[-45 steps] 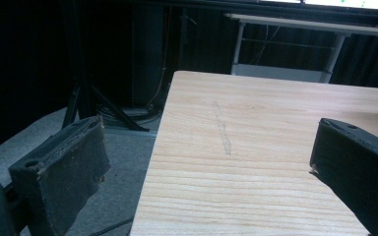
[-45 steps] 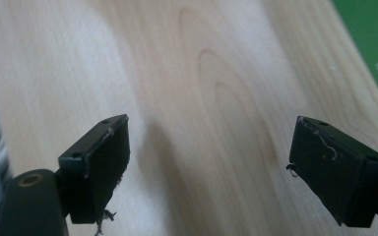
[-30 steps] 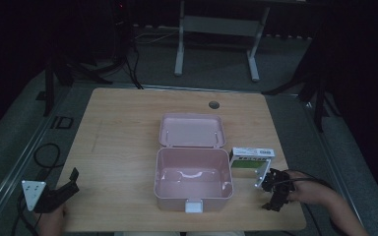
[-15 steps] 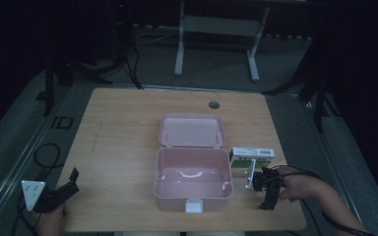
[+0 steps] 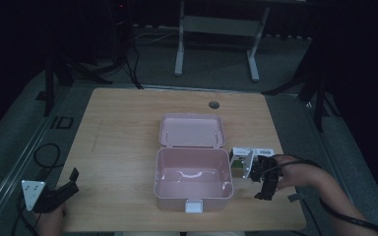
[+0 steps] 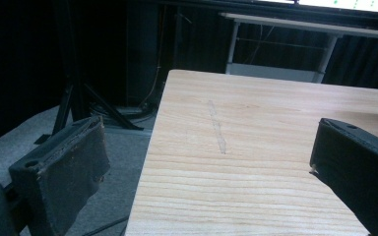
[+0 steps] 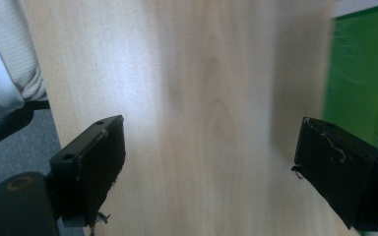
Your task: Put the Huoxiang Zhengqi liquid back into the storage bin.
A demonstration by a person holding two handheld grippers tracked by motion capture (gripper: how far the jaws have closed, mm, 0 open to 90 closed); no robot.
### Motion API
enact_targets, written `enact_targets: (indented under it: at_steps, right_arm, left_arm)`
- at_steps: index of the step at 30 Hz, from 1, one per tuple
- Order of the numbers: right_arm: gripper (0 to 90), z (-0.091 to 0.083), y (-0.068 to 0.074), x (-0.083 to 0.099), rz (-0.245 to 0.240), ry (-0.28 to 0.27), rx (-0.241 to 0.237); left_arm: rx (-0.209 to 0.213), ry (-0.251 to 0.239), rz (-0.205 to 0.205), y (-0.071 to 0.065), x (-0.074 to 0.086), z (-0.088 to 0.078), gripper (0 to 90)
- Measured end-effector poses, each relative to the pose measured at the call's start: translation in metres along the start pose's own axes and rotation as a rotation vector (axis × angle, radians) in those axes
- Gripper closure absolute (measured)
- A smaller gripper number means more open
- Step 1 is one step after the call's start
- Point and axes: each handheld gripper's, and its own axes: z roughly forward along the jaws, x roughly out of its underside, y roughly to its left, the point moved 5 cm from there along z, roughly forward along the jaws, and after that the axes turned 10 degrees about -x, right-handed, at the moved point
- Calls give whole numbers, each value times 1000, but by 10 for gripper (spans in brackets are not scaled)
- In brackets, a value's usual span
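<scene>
An open pink box [image 5: 193, 178] sits mid-table, its lid [image 5: 192, 131] laid back behind it. A small green and white carton [image 5: 245, 158] stands just right of the box. My right gripper [image 5: 264, 178] hovers right beside that carton, held by a hand [image 5: 295, 174]. In the right gripper view it is open [image 7: 211, 135] over bare wood, with the green carton [image 7: 357, 83] at the right edge past one jaw. My left gripper [image 5: 70, 184] rests open at the table's near left corner. Between its jaws [image 6: 209, 142] lies the table's left edge.
The wooden table [image 5: 128, 147] has a round cable hole [image 5: 214, 104] near the far edge. A cable [image 5: 44, 152] loops on the grey floor to the left. Metal stand legs [image 5: 216, 39] rise behind the table.
My right gripper has shifted left, closer to the green and white carton. The left gripper has stayed put.
</scene>
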Motion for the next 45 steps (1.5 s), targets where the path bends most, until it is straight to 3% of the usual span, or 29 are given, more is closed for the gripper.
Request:
enact_targets:
  at_steps: [8, 18, 25, 31, 36, 44, 45]
  right_arm:
    - [135, -32, -19, 0, 17, -19, 49]
    - [197, -53, -54, 4, 35, -28, 104]
    - [306, -48, -79, 4, 5, -15, 135]
    - [397, -39, -94, 1, 17, 8, 96]
    - [468, -30, -99, -3, 17, 26, 60]
    - [539, -18, -100, -8, 7, 42, 41]
    - [581, -16, -100, -8, 12, 45, 32]
  left_arm:
    - [2, 0, 1, 0, 0, 0, 12]
    - [4, 1, 1, 0, 0, 0, 12]
    - [9, 3, 3, -1, 0, 0, 12]
    - [14, 3, 3, -1, 0, 0, 12]
    - [16, 3, 3, -1, 0, 0, 12]
    - [18, 3, 4, -1, 0, 0, 12]
    - [18, 2, 5, -1, 0, 0, 12]
